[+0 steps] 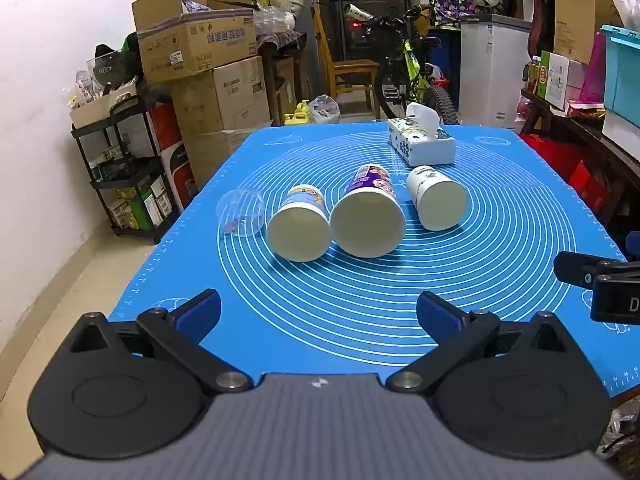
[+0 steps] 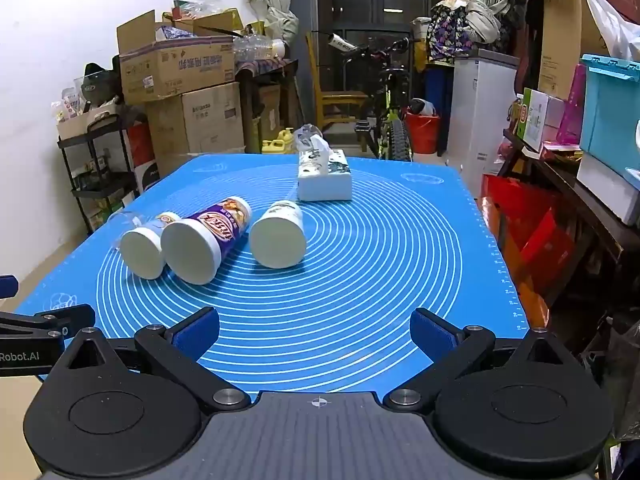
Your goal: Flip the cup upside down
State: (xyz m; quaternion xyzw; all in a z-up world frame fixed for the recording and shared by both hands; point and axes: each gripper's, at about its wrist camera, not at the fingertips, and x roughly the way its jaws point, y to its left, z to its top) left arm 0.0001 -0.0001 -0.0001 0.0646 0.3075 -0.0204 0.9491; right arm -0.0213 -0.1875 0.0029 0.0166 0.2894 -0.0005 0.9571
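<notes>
Several cups lie on their sides on the blue mat (image 1: 360,312), mouths toward me. From left: a clear plastic cup (image 1: 240,213), a blue-printed paper cup (image 1: 299,224), a purple paper cup (image 1: 368,216) and a white paper cup (image 1: 437,197). In the right wrist view the same row shows: the blue-printed cup (image 2: 144,246), the purple cup (image 2: 204,240) and the white cup (image 2: 278,234). My left gripper (image 1: 318,316) is open and empty, near the mat's front edge. My right gripper (image 2: 316,332) is open and empty, beside it.
A tissue box (image 1: 420,142) stands behind the cups, also in the right wrist view (image 2: 325,178). Cardboard boxes (image 1: 200,48) and a black shelf (image 1: 132,184) stand left of the table. A bicycle (image 1: 408,68) and a white cabinet (image 1: 492,68) are behind.
</notes>
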